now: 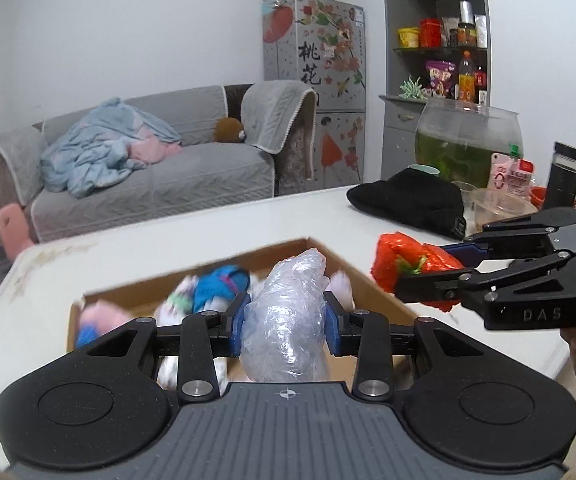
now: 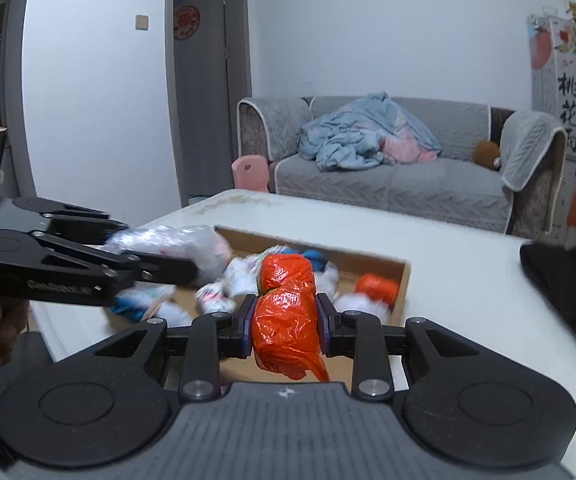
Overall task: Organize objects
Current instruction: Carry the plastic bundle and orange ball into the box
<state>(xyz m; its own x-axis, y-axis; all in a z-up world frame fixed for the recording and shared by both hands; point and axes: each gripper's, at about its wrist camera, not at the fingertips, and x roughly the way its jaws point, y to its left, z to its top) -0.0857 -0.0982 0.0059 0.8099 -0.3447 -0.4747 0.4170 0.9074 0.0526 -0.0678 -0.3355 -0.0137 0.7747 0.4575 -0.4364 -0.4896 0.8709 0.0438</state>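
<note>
A shallow cardboard box (image 1: 372, 284) (image 2: 402, 280) lies on the white table (image 1: 208, 232) (image 2: 460, 268), holding several rolled plastic bags, white, blue, pink and orange. My left gripper (image 1: 286, 322) is shut on a clear plastic bag bundle (image 1: 292, 304) and holds it above the box; it also shows in the right wrist view (image 2: 176, 246). My right gripper (image 2: 286, 322) is shut on an orange plastic bag bundle (image 2: 288, 316) above the box's near edge; it shows in the left wrist view (image 1: 404, 268) to the right of the box.
A black cap (image 1: 408, 200) (image 2: 568, 280) lies on the table at the right. Behind it stand a fish bowl (image 1: 468, 144), a clear container (image 1: 496, 204), a pouch (image 1: 520, 178) and a dark bottle (image 1: 564, 176). A grey sofa (image 1: 148, 176) (image 2: 400, 176) stands beyond the table.
</note>
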